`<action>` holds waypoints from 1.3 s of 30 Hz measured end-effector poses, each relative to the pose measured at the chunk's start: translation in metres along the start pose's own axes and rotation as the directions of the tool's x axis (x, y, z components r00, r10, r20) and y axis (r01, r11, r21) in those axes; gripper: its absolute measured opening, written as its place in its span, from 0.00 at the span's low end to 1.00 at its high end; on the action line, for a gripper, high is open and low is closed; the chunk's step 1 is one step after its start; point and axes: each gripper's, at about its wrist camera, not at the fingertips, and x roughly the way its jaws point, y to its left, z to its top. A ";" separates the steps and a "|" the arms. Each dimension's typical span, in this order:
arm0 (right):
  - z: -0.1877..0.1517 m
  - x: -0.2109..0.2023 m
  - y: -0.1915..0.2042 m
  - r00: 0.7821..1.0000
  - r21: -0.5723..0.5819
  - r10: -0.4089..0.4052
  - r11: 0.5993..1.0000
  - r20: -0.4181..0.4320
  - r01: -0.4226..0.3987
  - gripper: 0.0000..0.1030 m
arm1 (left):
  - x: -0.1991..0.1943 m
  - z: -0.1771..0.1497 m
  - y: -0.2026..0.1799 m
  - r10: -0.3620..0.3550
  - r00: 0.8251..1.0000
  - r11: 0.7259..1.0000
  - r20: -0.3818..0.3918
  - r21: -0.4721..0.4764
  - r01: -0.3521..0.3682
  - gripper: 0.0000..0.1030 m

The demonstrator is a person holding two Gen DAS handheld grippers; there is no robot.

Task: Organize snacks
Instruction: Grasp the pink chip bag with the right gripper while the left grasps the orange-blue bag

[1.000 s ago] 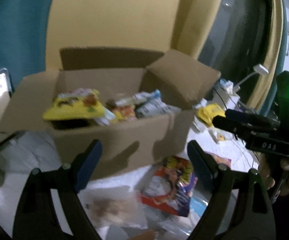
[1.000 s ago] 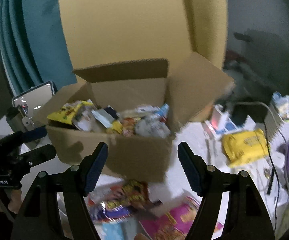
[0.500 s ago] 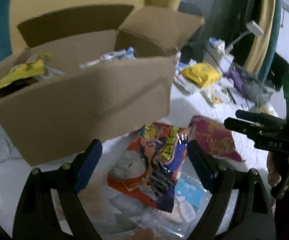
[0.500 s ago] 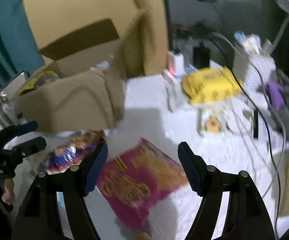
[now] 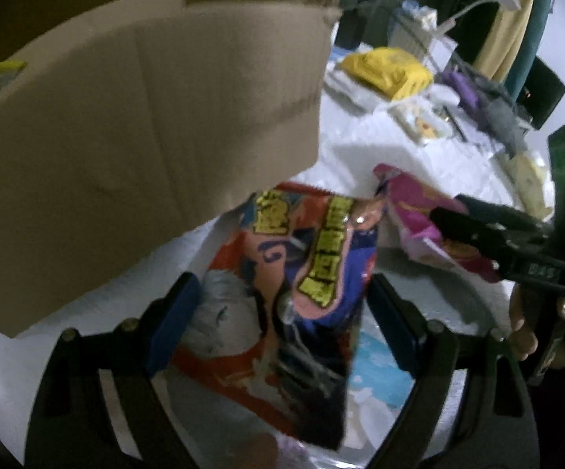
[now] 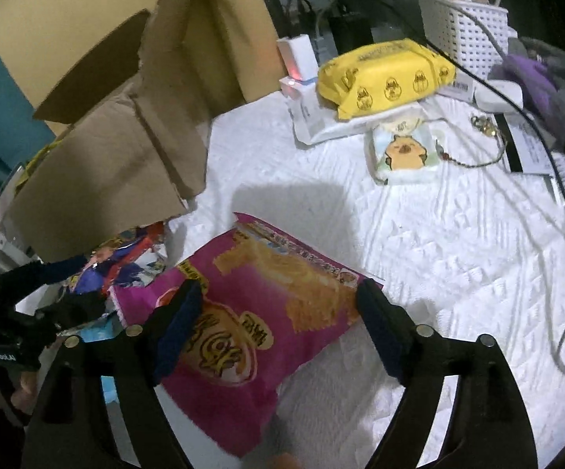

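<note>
Fingers (image 6: pixel 376 324) of the right gripper (image 6: pixel 278 320), whose gap has just been widening, are spread either side of the flat magenta foil snack bag (image 6: pixel 259 312), not yet pressed on it; those of the left gripper (image 5: pixel 278 320) are spread over the crumpled red-and-blue snack packet (image 5: pixel 282 285). Both snacks lie just before the brown cardboard box (image 6: pixel 102 172). Each bag should be pinched mid-body, probably, lest it slip.
</note>
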 end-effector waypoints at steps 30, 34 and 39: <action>-0.028 -0.033 0.015 0.996 -0.117 0.048 0.992 0.069 -0.039 0.30 | -0.046 -0.021 -0.022 -0.063 0.988 0.997 0.143 0.057 0.056 0.57; -0.026 -0.054 0.019 0.993 -0.122 0.054 0.992 0.110 -0.041 0.30 | -0.069 -0.025 -0.015 -0.057 0.979 0.998 0.195 0.033 0.052 0.57; -0.017 -0.073 0.029 0.986 -0.146 0.072 0.988 0.152 -0.050 0.30 | -0.096 -0.030 -0.006 -0.030 0.965 1.000 0.262 0.001 0.031 0.57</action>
